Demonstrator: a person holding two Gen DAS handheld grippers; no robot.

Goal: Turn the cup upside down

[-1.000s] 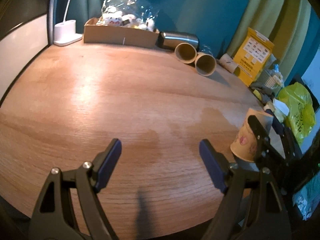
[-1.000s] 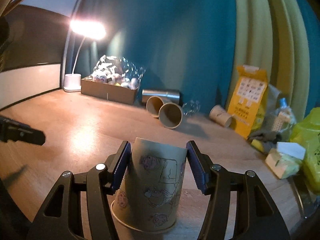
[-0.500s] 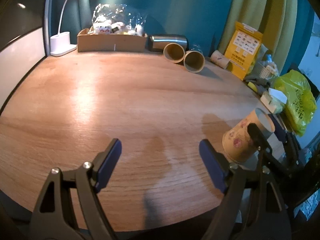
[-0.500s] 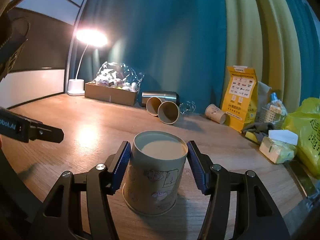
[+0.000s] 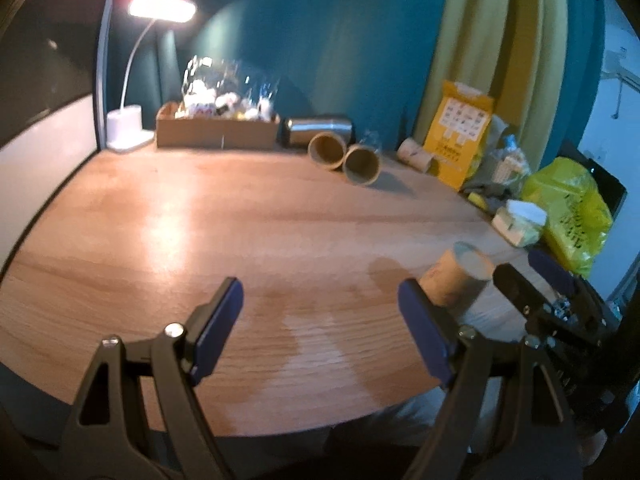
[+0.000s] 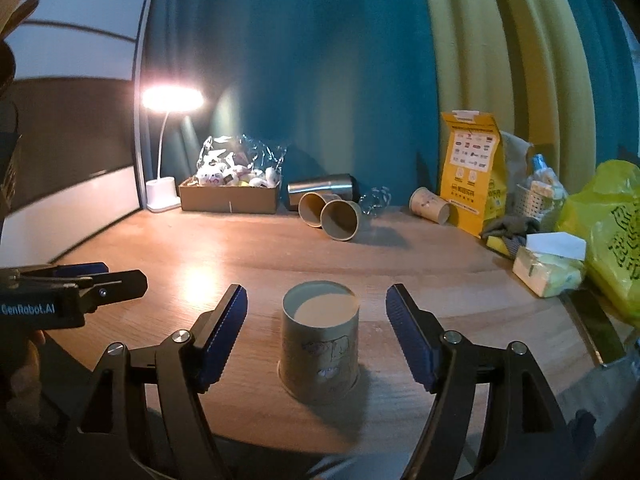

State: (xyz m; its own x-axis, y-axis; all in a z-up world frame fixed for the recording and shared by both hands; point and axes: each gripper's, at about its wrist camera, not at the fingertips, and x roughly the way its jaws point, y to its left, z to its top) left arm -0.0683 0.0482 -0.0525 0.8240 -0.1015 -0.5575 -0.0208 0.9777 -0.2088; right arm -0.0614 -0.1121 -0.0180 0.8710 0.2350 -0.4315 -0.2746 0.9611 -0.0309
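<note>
Teal wall and yellow-green curtain back a round wooden desk (image 6: 248,256), lit by a white lamp (image 6: 162,196) at its far left edge. On the near part of the desk a paper cup (image 6: 320,350) stands upside down, its base up and its rim on the wood. My right hand-held gripper (image 6: 316,334) sits spread wide around the cup, both blue pads clear of it, while my left hand-held gripper (image 5: 320,328) hangs wide open over bare wood to the cup's left, holding nothing.

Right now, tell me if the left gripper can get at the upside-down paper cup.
Probably yes: the left gripper is open and empty, bare table lies toward the paper cup, though the open right gripper straddles it.
</note>
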